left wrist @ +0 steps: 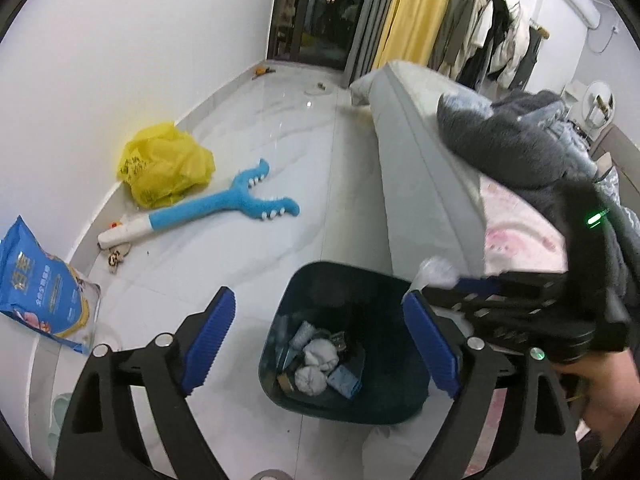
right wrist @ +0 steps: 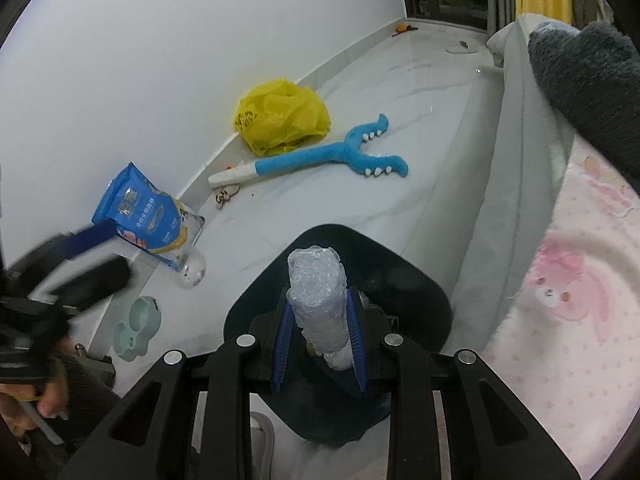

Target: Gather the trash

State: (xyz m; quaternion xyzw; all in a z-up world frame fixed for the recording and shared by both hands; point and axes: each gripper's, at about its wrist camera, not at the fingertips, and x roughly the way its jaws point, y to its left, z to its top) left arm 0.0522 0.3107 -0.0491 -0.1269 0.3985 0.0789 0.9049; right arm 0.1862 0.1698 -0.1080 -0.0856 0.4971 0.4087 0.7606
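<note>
A dark teal trash bin stands on the white floor beside the bed; it holds crumpled tissues and scraps. My left gripper is open and empty, its blue pads spread above the bin. My right gripper is shut on a crumpled clear plastic wrap roll and holds it over the bin. The right gripper also shows in the left wrist view, at the bin's right rim, with the white wrap sticking out.
A yellow plastic bag, a blue plush toy and a blue food pouch lie by the wall on the left. The bed with a grey blanket is on the right. A pale green dish sits on the floor.
</note>
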